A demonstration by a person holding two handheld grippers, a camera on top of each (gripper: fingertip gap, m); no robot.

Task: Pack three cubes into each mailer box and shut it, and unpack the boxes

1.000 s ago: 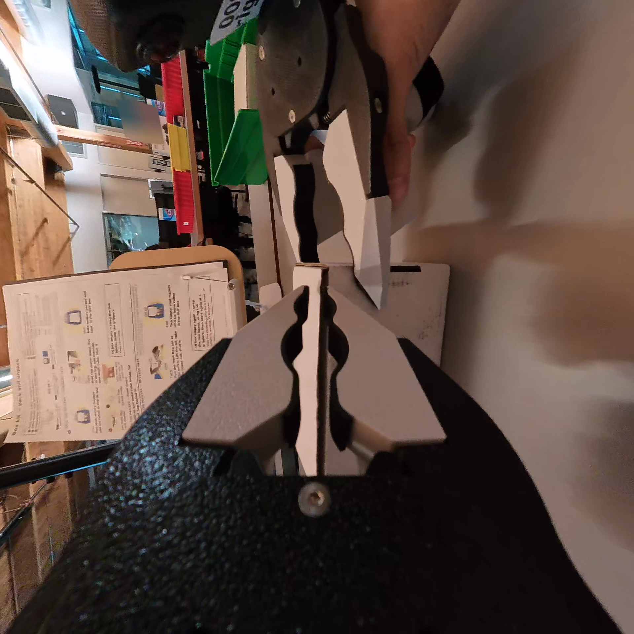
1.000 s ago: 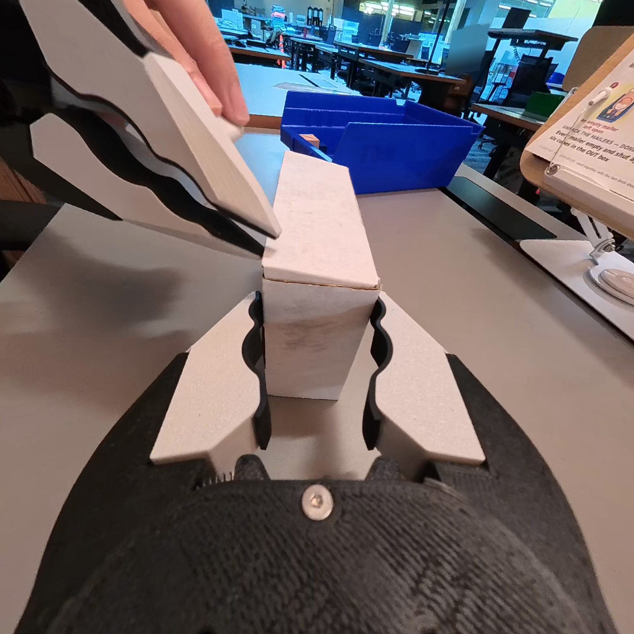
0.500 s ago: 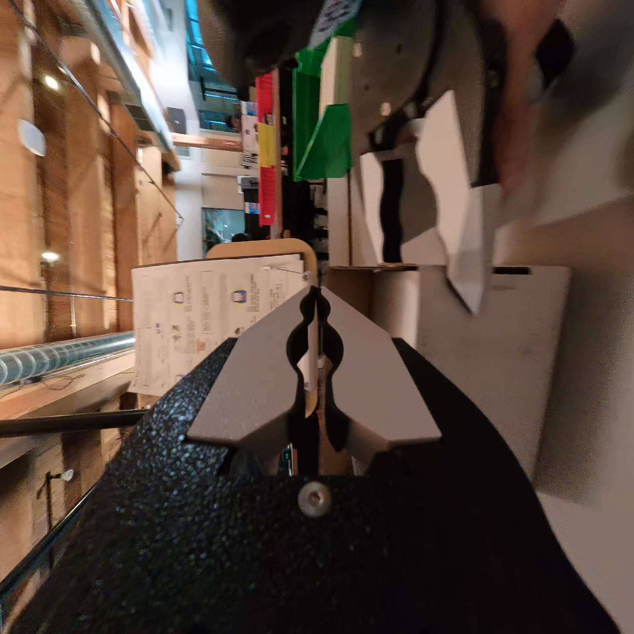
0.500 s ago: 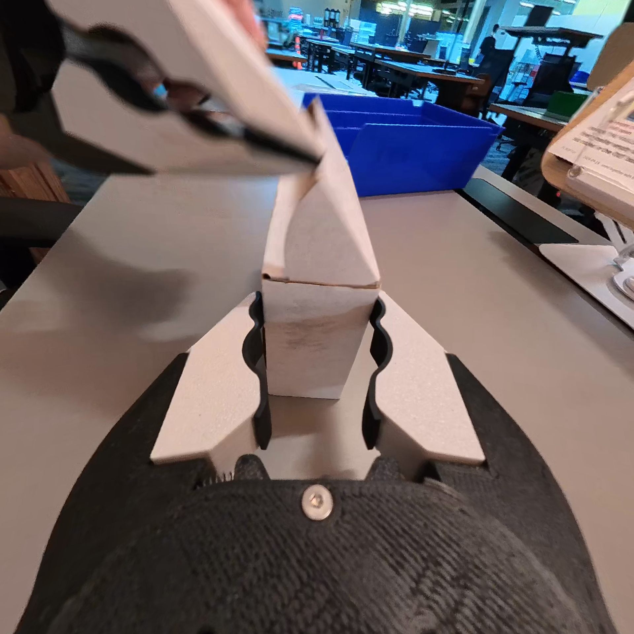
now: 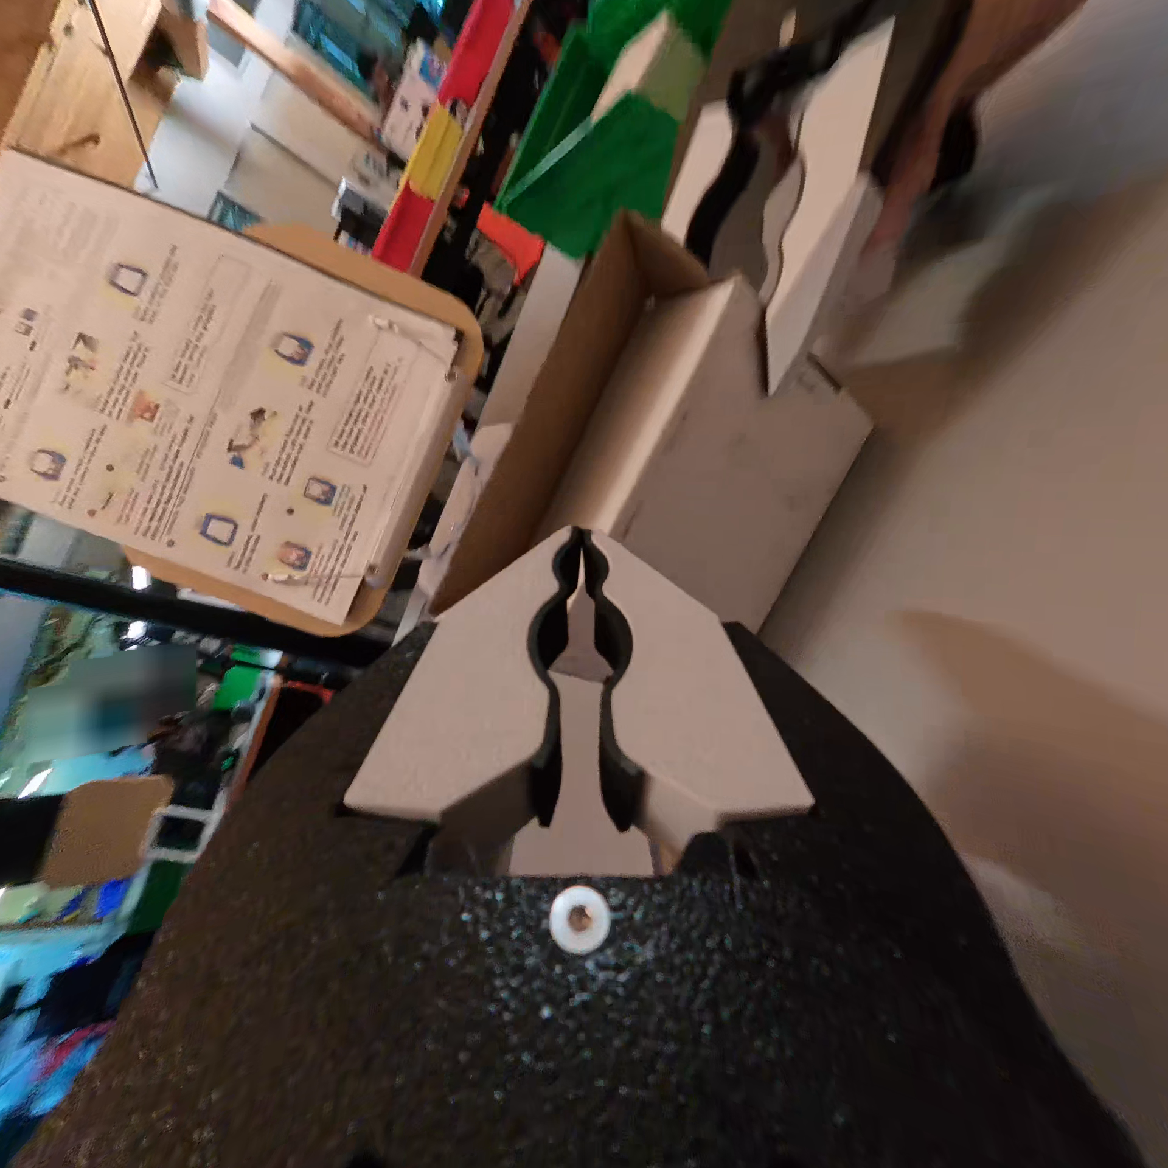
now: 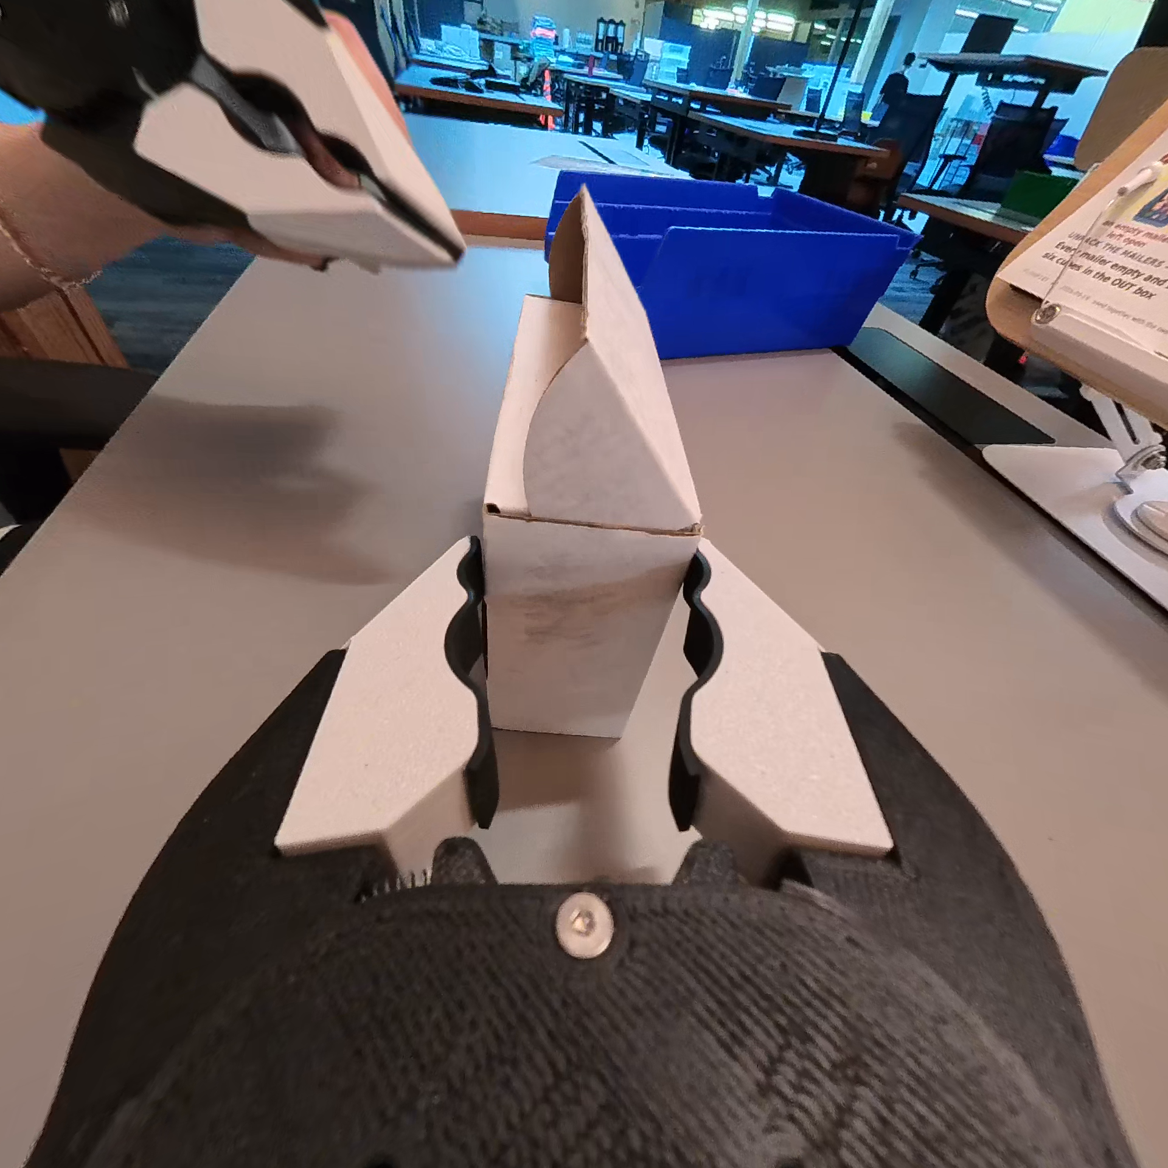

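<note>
The right tool [image 6: 584, 638] clamps the white mailer box [image 6: 569, 607], lid half-raised; the left tool [image 6: 442, 253] hovers above-left of it, pinched closed, empty.

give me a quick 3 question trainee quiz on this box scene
1. True or false: the box lid is shut flat.
2. What is the right gripper doing? A) clamping the box end B) hanging open in the air C) holding a cube
3. What colour is the bin behind the box?

Key: 1 false, the lid stands raised. 2 A. 3 blue.
</note>
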